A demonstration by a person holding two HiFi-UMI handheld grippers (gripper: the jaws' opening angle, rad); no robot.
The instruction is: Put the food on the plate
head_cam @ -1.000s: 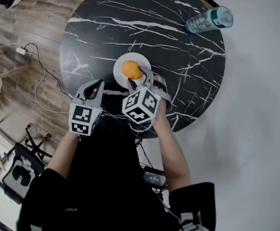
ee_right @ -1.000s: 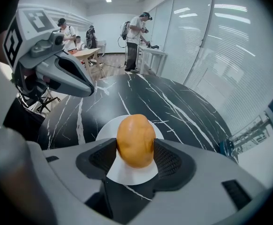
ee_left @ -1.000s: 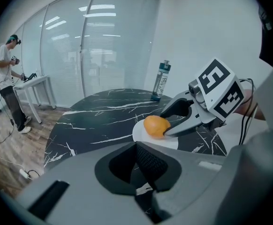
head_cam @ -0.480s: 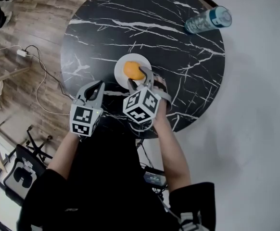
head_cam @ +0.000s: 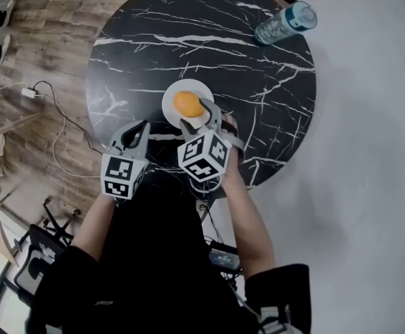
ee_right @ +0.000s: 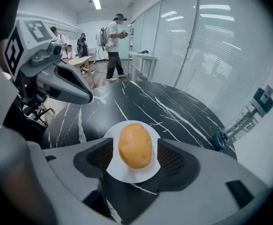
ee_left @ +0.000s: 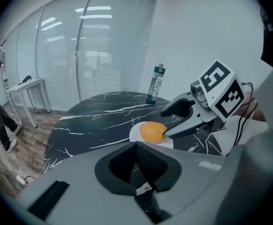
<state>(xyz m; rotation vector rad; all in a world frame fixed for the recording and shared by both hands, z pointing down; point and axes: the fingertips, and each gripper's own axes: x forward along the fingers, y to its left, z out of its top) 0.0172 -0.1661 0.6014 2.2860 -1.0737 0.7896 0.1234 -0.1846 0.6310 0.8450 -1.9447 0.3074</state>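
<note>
An orange, egg-shaped piece of food [head_cam: 188, 104] [ee_right: 135, 146] [ee_left: 152, 131] lies on a small white plate [head_cam: 170, 97] [ee_right: 127, 173] near the middle of the round black marble table [head_cam: 223, 54]. My right gripper [head_cam: 199, 115] [ee_right: 136, 159] [ee_left: 164, 124] straddles the food from the near side. Its jaws are opening, and a gap shows between each pad and the food. My left gripper [head_cam: 136, 132] [ee_left: 139, 165] hovers over the table's near-left edge, left of the plate. Its jaws look shut and hold nothing.
A clear water bottle [head_cam: 284, 22] [ee_left: 156, 83] [ee_right: 246, 116] with a blue cap stands at the table's far right edge. A cable and power strip [head_cam: 32, 89] lie on the wooden floor to the left. Several people [ee_right: 113, 46] stand far off by glass walls.
The right gripper's jaws have spread a little off the food, which stays on the plate. The left gripper has barely moved. The head view has drifted slightly.
</note>
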